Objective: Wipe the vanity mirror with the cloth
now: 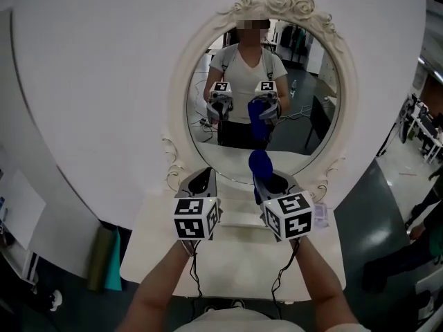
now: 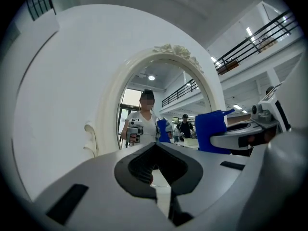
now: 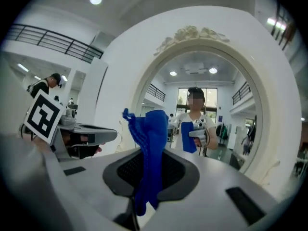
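The oval vanity mirror (image 1: 304,81) stands upright at the back of a white vanity table (image 1: 235,265), its ornate white frame topped with moulded roses. Both tools are held side by side in front of its lower part and cover the frame's bottom edge in the head view.

The right gripper (image 1: 268,180) is clamped on a blue cloth (image 1: 259,163). In the right gripper view the cloth (image 3: 151,143) rises out of the pinch of the right gripper (image 3: 144,186) as a bunched, upright fold. Its lower end is lost between the dark pads. The cloth lies before the bottom of the glass (image 3: 211,129), but no view settles whether it touches.

The left gripper (image 1: 201,180) sits just beside the right one, at the same height. Its own view shows the left gripper (image 2: 156,177) with jaws drawn together and nothing between them. At the right edge the neighbouring tool and cloth (image 2: 210,129) are partly cut off.

The glass reflects the person holding both tools, with the face masked. Both forearms run off the lower edge of the head view. A small translucent object (image 1: 320,216) by the right marker cube is too blurred to name.
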